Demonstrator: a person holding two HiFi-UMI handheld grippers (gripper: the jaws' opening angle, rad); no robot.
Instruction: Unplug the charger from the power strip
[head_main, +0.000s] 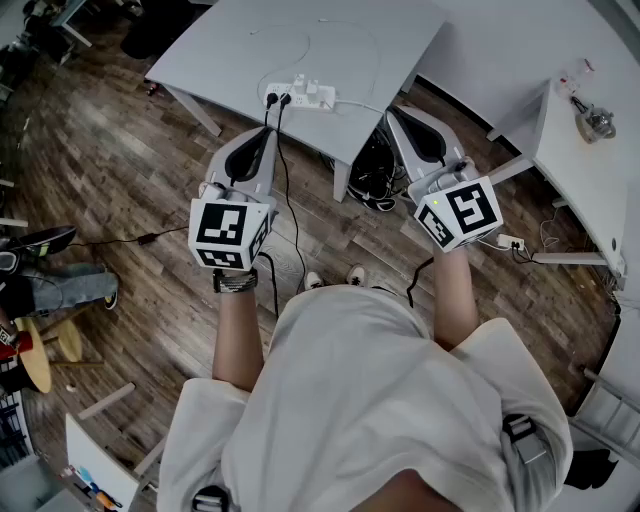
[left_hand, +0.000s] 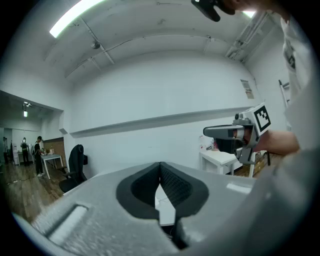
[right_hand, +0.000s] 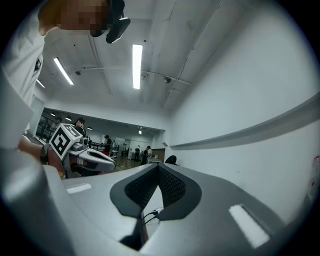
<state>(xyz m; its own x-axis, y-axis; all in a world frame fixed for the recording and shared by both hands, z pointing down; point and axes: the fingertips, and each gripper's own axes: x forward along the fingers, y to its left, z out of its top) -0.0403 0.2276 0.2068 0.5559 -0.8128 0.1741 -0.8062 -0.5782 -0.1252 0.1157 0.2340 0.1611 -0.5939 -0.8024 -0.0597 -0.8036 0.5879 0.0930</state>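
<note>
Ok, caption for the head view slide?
Left gripper and right gripper, both shut, hover facing the power strip on the table.

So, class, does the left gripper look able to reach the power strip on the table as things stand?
Probably yes. The left gripper points at the power strip near the table's front edge, and nothing stands between them. Its jaws are shut and must open first.

White power strip (head_main: 298, 101) lies flat near the worktop's (head_main: 230, 50) front edge; white charger (head_main: 313, 92) stands plugged in, beside two black plugs (head_main: 277, 98).
</note>
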